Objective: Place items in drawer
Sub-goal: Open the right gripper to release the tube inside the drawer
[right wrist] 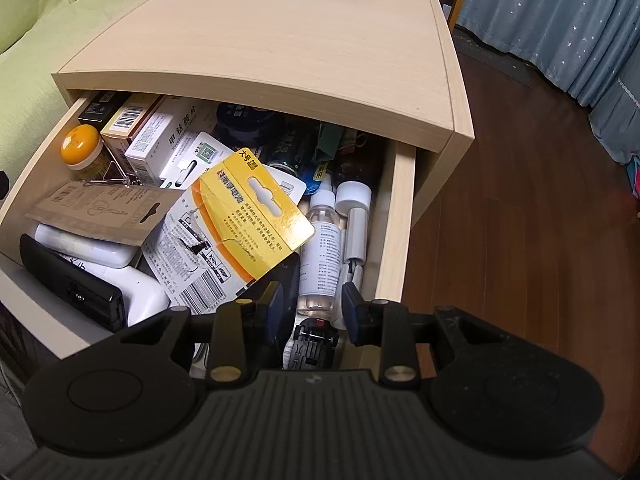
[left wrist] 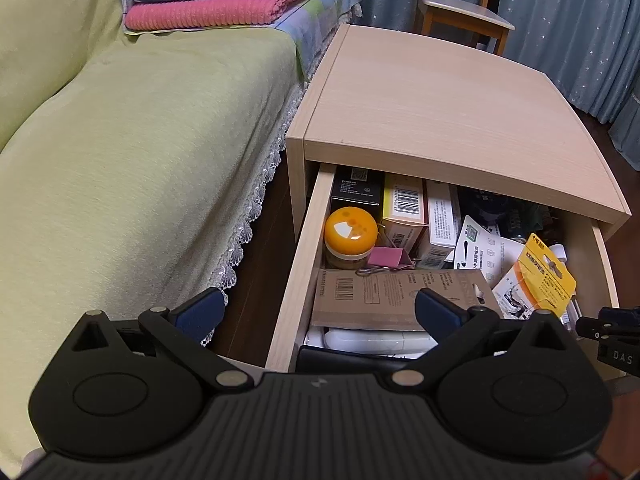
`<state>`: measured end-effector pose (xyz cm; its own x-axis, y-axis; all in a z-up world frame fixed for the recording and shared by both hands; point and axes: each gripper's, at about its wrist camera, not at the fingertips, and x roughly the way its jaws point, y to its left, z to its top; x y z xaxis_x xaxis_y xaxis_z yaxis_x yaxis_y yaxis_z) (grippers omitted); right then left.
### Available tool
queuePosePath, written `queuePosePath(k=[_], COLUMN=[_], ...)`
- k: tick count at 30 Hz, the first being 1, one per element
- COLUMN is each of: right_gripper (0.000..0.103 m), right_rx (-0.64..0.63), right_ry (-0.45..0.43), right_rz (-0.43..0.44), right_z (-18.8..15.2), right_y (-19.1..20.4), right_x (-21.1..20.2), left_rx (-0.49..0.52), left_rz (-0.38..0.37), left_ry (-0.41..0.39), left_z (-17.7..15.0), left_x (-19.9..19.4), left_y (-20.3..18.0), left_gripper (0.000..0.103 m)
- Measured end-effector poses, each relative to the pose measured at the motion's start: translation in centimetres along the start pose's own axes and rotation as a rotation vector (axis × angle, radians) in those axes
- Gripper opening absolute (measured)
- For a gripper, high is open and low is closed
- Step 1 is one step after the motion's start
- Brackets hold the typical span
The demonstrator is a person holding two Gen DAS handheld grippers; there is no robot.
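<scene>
Left gripper (left wrist: 318,312) spread wide; right gripper (right wrist: 310,308) parted.

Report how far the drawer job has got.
Done: the drawer is pulled open and already crowded: the yellow card pack, clear bottle and orange-lidded jar lie inside. In hand: nothing; the left gripper and right gripper are open and empty over it. Left: the nightstand top is bare, so apparently only closing.
</scene>
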<state>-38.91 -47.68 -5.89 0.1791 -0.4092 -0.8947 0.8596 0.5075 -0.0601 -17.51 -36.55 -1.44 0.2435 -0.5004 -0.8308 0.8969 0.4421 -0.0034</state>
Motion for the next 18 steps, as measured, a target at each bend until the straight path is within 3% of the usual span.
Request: queuePosePath(k=[9, 18], right_gripper=[0.037, 0.064], right_rx=[-0.001, -0.007], right_ry=[-0.038, -0.108], right_rz=[0.022, 0.045], right_z=[-1.1, -2.3], right_y=[-0.4, -1.1], right_x=[-1.9, -4.3], left_rx=[0.012, 0.123], left_rz=[-0.019, 0.007], left_ry=[0.002, -0.013], left_z=[-0.6, -1.4], left_x=[-1.2, -2.2], left_y=[-1.0, -3.8], left_gripper=[0.102, 0.102])
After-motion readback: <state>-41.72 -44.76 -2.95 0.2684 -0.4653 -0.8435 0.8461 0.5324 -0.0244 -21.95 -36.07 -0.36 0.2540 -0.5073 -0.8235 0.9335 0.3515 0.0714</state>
